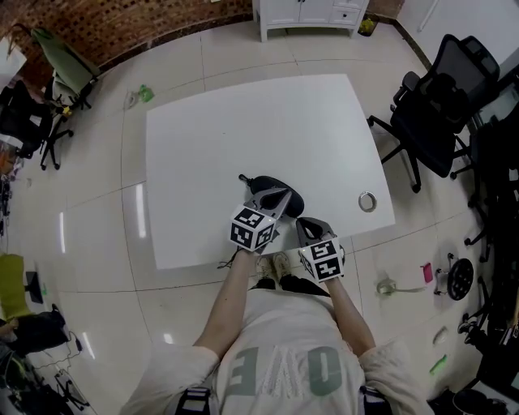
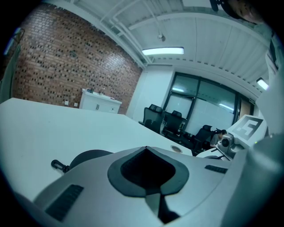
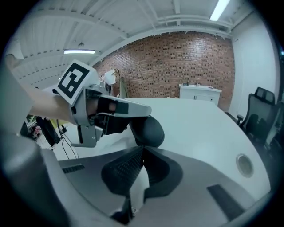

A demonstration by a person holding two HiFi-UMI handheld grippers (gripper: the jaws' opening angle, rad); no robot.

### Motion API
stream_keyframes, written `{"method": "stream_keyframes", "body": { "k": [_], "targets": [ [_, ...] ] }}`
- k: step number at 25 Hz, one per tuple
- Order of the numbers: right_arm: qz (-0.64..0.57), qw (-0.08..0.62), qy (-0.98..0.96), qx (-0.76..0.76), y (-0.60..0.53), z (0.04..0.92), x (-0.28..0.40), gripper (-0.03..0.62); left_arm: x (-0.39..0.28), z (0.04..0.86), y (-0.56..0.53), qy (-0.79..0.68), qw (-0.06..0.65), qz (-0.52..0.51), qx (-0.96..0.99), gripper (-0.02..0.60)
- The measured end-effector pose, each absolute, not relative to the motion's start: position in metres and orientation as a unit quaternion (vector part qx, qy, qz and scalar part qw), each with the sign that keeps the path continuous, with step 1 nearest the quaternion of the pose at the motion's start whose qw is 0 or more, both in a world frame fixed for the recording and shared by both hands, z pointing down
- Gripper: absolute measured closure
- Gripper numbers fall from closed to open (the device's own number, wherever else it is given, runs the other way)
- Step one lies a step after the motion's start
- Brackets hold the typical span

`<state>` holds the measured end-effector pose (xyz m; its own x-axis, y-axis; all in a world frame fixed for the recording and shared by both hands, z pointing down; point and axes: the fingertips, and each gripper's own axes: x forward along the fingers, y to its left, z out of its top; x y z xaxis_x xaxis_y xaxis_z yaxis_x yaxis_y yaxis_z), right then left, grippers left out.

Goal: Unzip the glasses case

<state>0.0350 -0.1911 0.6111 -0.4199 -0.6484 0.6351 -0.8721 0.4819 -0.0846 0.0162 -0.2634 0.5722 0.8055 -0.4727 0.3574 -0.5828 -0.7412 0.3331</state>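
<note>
A black oval glasses case (image 1: 274, 188) lies near the front edge of the white table (image 1: 243, 130), zipped all round as far as I can see, with a small black loop (image 1: 242, 177) at its left end. My left gripper (image 1: 276, 198) is shut and rests over the case's near side; in the left gripper view the case (image 2: 88, 157) shows just left of the closed tips (image 2: 145, 147), with nothing between them. My right gripper (image 1: 302, 221) is shut and empty, a little right of the case. From the right gripper view, the case (image 3: 148, 131) sits just beyond its closed tips (image 3: 143, 149).
A metal ring (image 1: 367, 201) lies on the table at the right front. Black office chairs (image 1: 442, 97) stand to the right, and a white cabinet (image 1: 308, 14) is at the back. The table's front edge runs just under the grippers.
</note>
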Motion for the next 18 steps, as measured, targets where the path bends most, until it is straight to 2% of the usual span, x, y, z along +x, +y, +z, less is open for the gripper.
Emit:
{"method": "stream_keyframes", "body": {
  "k": [8,12,18],
  "targets": [
    [0.209,0.273,-0.816,0.466,-0.202,0.609,0.046,0.594,0.020,0.572,-0.268,-0.280,0.222,0.135,0.924,0.589],
    [0.196,0.271,-0.846,0.415,-0.187,0.601,0.019,0.594,0.008,0.570,-0.271,-0.325,0.174,0.184,0.911,0.590],
    [0.156,0.283,-0.890,0.323,-0.168,0.595,-0.036,0.594,0.003,0.557,-0.272,-0.344,0.135,0.197,0.908,0.591]
  ]
}}
